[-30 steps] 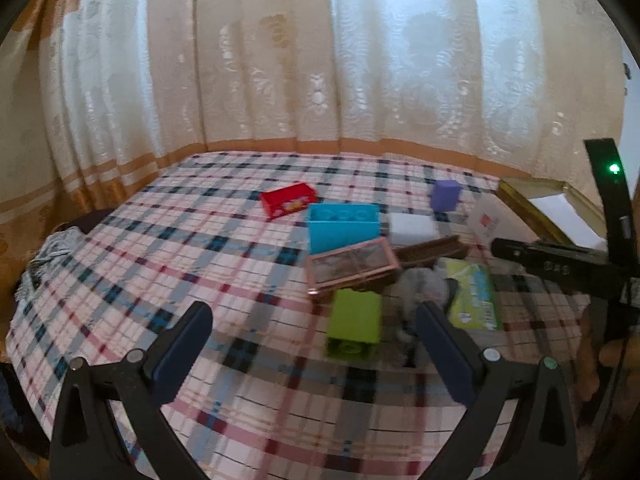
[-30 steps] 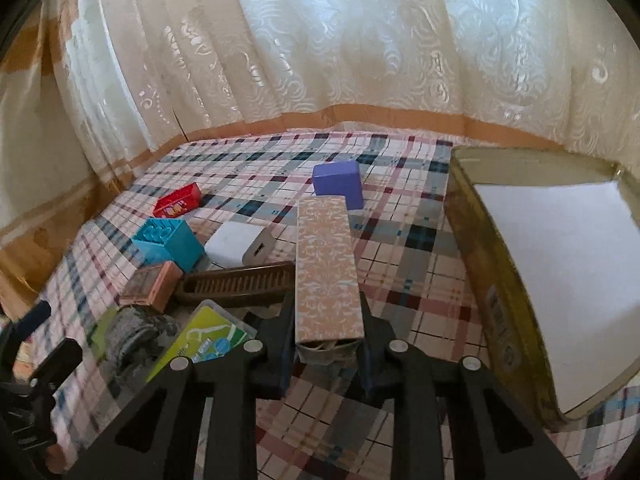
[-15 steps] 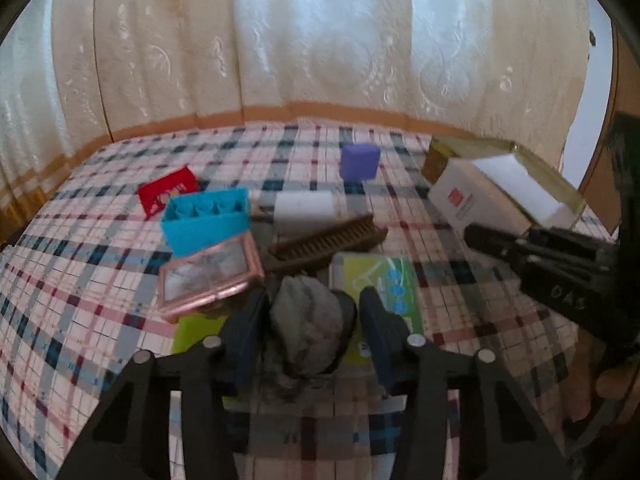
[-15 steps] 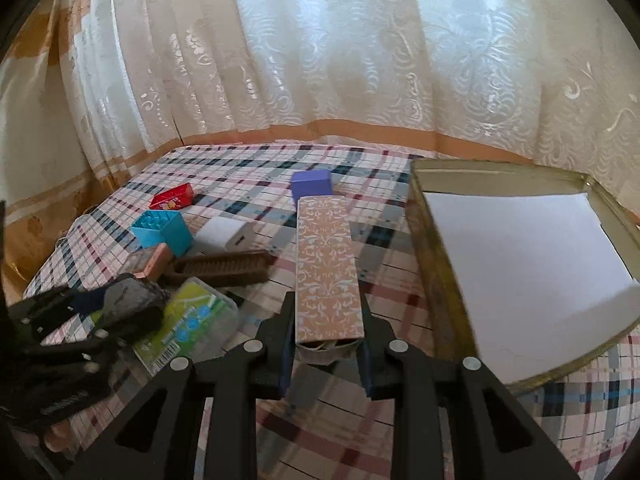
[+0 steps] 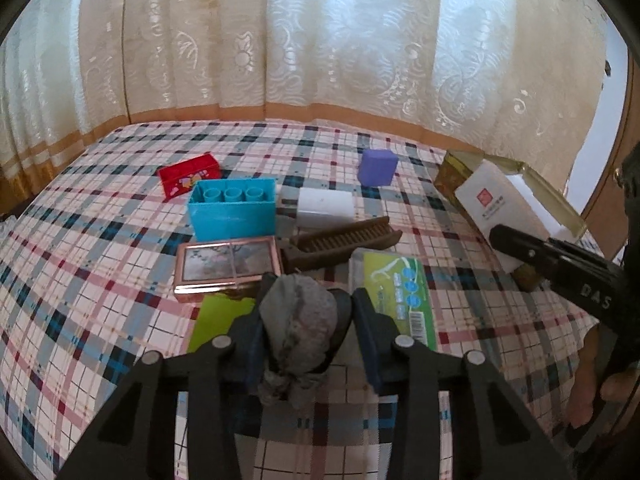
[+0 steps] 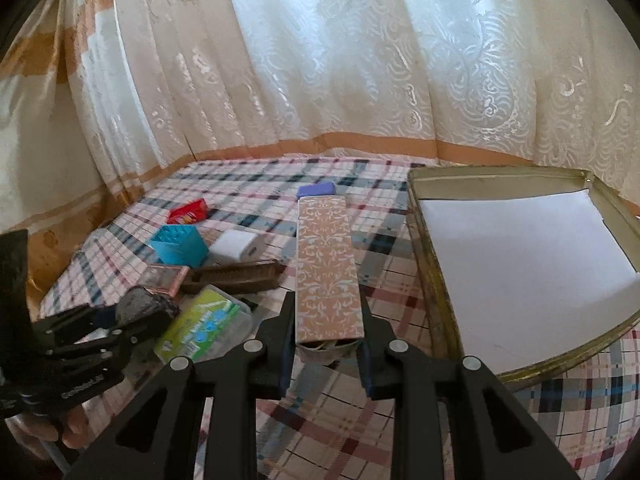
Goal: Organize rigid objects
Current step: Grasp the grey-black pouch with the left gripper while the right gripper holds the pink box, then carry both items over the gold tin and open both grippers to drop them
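Note:
My left gripper (image 5: 310, 294) is closing its jaws on a grey stone-like lump (image 5: 296, 328), and both pads touch it just above the checked cloth. The right wrist view shows the same lump (image 6: 144, 308) in that gripper at the lower left. My right gripper (image 6: 327, 304) is shut on a long peach box with a white floral pattern (image 6: 326, 264), held above the cloth just left of a gold tin (image 6: 416, 216) lined with white paper. In the left wrist view the right gripper's body (image 5: 560, 260) reaches in from the right.
On the cloth lie a blue brick (image 5: 232, 212), a red box (image 5: 188, 174), a purple block (image 5: 378, 166), a white box (image 5: 326, 206), a brown comb (image 5: 344, 240), a pink-framed case (image 5: 228, 264), a green brick (image 5: 220, 316) and a green packet (image 5: 400, 288). Curtains hang behind.
My left gripper went from wide open to closed around the grey lump after moving up to it. My right gripper carried the patterned box closer to the gold tin.

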A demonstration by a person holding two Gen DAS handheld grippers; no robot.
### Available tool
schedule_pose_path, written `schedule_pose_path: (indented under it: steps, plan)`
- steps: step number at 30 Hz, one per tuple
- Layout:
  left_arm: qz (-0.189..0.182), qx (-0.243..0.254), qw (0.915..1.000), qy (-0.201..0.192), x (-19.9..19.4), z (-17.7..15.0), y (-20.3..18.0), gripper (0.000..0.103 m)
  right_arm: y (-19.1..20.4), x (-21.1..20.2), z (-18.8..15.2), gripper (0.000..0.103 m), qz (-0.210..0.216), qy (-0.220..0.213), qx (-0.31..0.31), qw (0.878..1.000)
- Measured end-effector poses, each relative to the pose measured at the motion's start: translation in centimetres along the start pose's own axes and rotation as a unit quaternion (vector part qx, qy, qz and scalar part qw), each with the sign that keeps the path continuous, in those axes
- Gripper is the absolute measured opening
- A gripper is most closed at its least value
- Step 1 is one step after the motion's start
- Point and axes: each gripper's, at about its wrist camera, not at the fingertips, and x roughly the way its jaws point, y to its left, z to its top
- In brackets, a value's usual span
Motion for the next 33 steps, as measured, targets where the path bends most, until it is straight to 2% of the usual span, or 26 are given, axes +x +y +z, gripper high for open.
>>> schedule_pose_path:
  steps: [3,9,18,23,27,33]
  plan:
    - [-0.006,0.003,0.9999,-0.015,-0.8,0.5,-0.5,0.039,-0.1,-0.9,0.2,0.028,0.022,-0.016,0.009,1.0]
    - [-0.014,0.025,0.9978,-0.059,-2.9,2.2,-3.1,0.039,-1.3,-2.9,0.8,0.028,0.032,-0.05,0.023,0.998]
    - [-0.05,0.052,0.9928,-0.095,-3.0,5.0,-9.5,0.039,-5.1,-5.9,1.1,0.028,-0.001,-0.093,0.047,0.995]
    - [-0.078,0.065,0.9894,-0.103,-2.0,6.2,-13.6,0.039,-8.9,-7.2,0.9,0.028,-0.047,-0.106,0.067,0.991]
    - [-0.096,0.073,0.9881,-0.096,-0.2,6.8,-17.1,0.039,-12.0,-8.0,0.7,0.028,-0.086,-0.108,0.082,0.987]
    - [-0.109,0.076,0.9881,-0.077,3.0,6.7,-21.3,0.039,-15.3,-8.0,0.5,0.028,-0.169,-0.097,0.08,0.978]
